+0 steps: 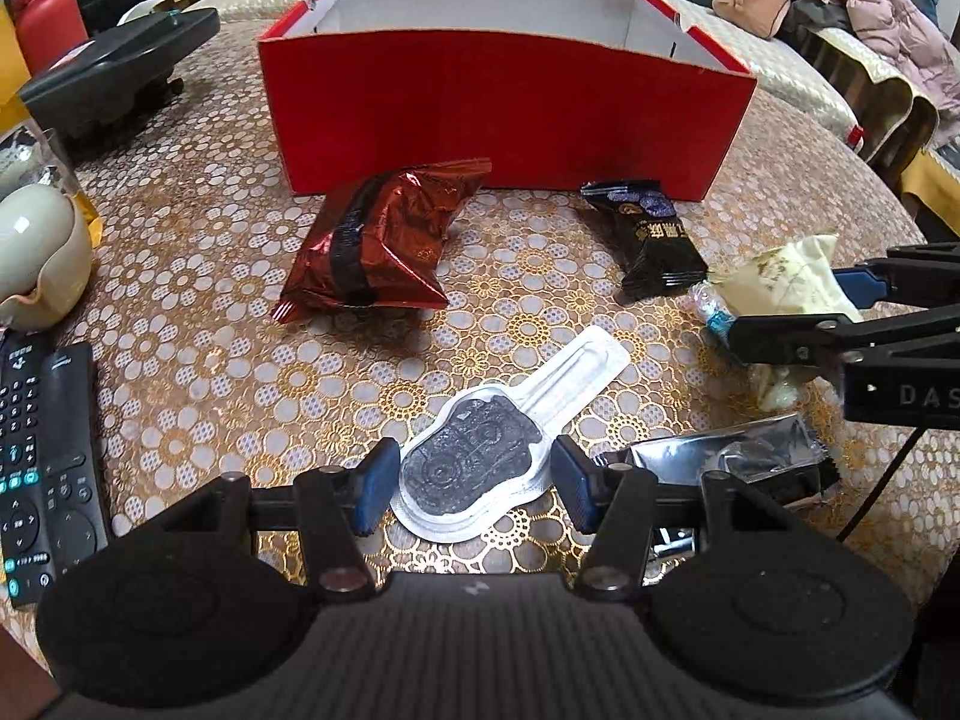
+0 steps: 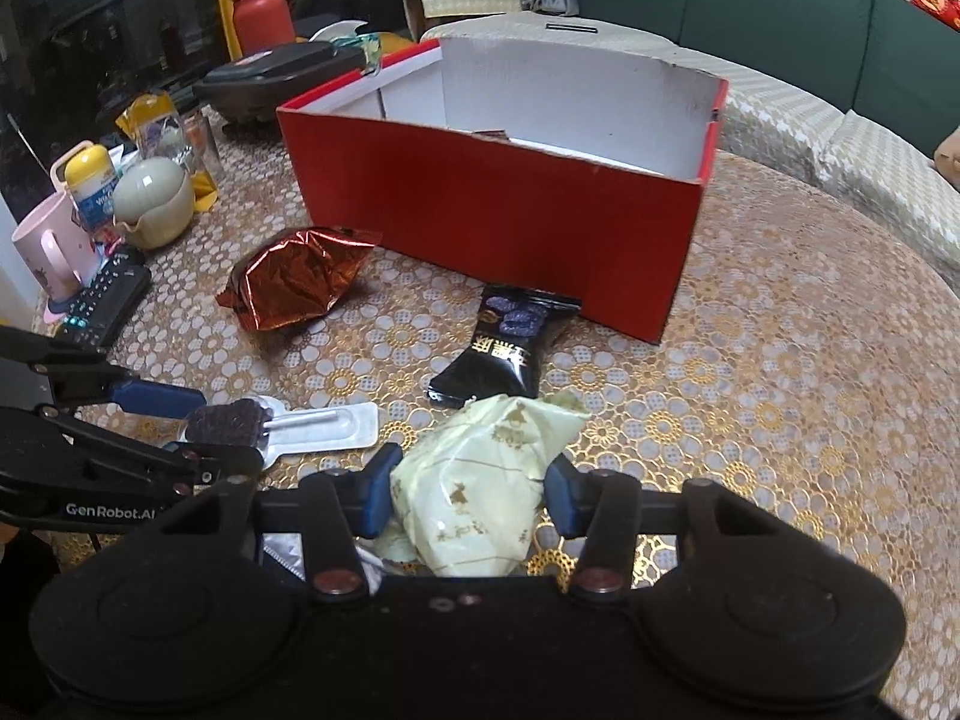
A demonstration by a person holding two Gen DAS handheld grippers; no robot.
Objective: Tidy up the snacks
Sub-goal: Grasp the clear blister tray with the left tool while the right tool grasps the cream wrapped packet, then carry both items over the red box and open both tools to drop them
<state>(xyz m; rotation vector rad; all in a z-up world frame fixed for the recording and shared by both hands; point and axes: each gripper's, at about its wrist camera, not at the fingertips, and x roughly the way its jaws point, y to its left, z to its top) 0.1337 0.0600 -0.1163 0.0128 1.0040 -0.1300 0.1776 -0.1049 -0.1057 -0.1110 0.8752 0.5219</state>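
A tall red box (image 1: 504,114) (image 2: 492,210) with a white inside stands open at the back of the table. In front of it lie a crumpled red foil bag (image 1: 378,240) (image 2: 294,276) and a black snack packet (image 1: 654,240) (image 2: 510,348). My left gripper (image 1: 474,489) (image 2: 225,426) is shut on a clear blister pack with a dark round sweet on a stick (image 1: 474,462) (image 2: 228,420), one pad on each side. My right gripper (image 2: 471,495) (image 1: 792,306) is shut on a cream packet printed with gold (image 2: 474,480) (image 1: 780,276).
A silver foil packet (image 1: 732,456) lies under the right gripper. Remote controls (image 1: 42,462), a cream bowl (image 1: 36,246), a pink mug (image 2: 48,252) and a black appliance (image 1: 120,66) crowd the left side. A red bottle (image 2: 261,6) stands behind. The round table's edge curves at the right.
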